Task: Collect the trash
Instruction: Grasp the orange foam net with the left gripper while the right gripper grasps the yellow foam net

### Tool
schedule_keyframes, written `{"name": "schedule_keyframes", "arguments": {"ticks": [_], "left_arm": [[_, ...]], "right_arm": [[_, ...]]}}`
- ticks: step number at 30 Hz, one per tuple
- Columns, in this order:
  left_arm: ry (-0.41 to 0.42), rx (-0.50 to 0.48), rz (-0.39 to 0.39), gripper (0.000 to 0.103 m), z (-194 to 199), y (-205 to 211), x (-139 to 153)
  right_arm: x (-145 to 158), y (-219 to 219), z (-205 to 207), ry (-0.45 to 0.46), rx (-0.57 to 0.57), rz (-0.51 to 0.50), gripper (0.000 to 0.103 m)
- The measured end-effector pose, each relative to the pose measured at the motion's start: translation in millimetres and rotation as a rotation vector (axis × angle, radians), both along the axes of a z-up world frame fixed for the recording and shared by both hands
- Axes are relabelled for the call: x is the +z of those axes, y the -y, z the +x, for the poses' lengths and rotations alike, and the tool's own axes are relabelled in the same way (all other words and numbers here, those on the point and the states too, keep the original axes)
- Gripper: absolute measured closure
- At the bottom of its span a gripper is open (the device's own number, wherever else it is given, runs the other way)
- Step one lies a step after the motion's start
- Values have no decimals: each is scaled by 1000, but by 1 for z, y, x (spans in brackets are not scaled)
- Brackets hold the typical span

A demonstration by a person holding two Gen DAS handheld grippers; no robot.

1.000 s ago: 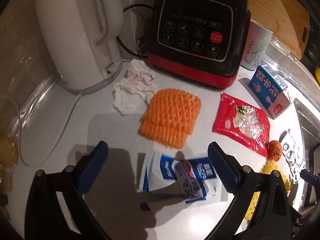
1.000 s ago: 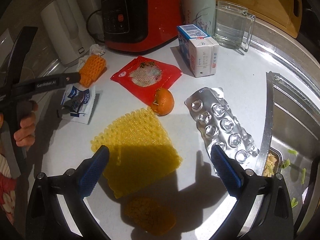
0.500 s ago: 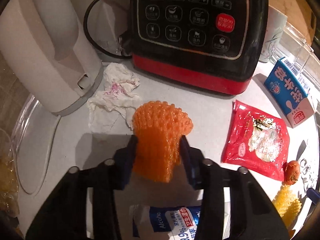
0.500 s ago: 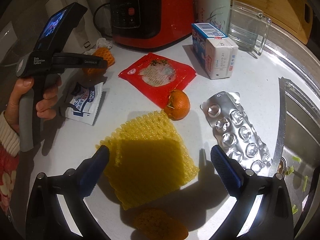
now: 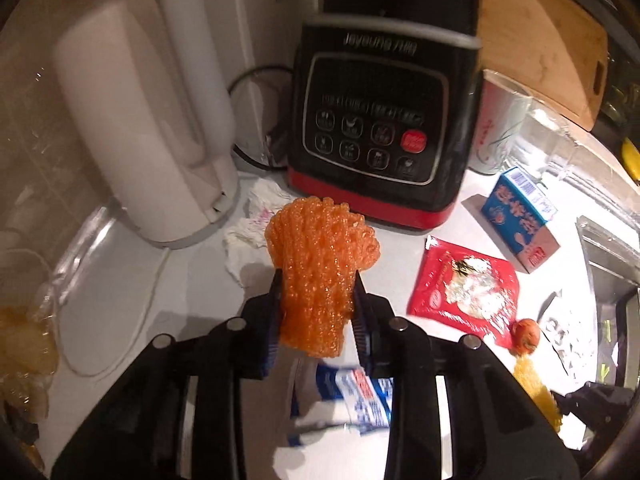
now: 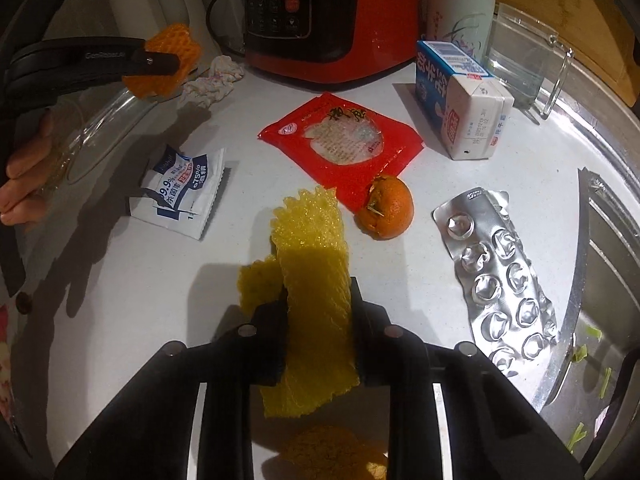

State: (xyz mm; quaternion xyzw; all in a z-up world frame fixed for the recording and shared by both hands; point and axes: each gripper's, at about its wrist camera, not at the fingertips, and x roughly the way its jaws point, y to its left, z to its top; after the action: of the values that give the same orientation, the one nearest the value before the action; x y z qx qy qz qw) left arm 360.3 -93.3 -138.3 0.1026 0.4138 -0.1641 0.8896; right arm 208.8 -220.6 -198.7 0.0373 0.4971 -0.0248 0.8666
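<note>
Left gripper: jaws closing, pads already pinching the orange net, squeezed narrow between them and raised clear of the counter.
Right gripper: jaws closing on the yellow net, folded between the pads, its far end standing up in front of the fingers.
Landmark: the red-and-black blender at the back of the counter.
Orange net: in front of the blender, above the tissue.
Tissue: crumpled, just in front of the blender's left corner, beside the white kettle.
Red packet: flat on the counter in front of the blender.
Tangerine: touching the near corner of the red packet.
Wipe sachet: in front and left of the blender, torn open, flat.
Blister sheet: in front and right of the blender, near the sink edge.
Carton: just right of the blender, upright.
Mug: behind the carton, right of the blender.
Glass jug: right of the mug.
Peel: under the right gripper, farthest from the blender.
Person's hand: at the left edge of the right wrist view, on the left gripper's handle.
</note>
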Motion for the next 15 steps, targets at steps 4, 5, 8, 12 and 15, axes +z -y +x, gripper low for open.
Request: {"name": "schedule_keyframes", "arguments": {"ticks": [4, 5, 8, 12, 15], "left_arm": [[6, 12, -5, 73, -34, -4, 17], [5, 17, -10, 73, -48, -7, 22], [-3, 31, -26, 73, -81, -14, 31], [-19, 41, -24, 73, -134, -19, 38], [-33, 53, -24, 72, -173, -23, 41]], "right_arm": [[16, -7, -11, 38, 7, 3, 79], [22, -9, -17, 51, 10, 3, 79], [43, -15, -41, 89, 13, 4, 79], [65, -14, -82, 115, 9, 41, 79], [79, -14, -121, 131, 23, 90, 79]]}}
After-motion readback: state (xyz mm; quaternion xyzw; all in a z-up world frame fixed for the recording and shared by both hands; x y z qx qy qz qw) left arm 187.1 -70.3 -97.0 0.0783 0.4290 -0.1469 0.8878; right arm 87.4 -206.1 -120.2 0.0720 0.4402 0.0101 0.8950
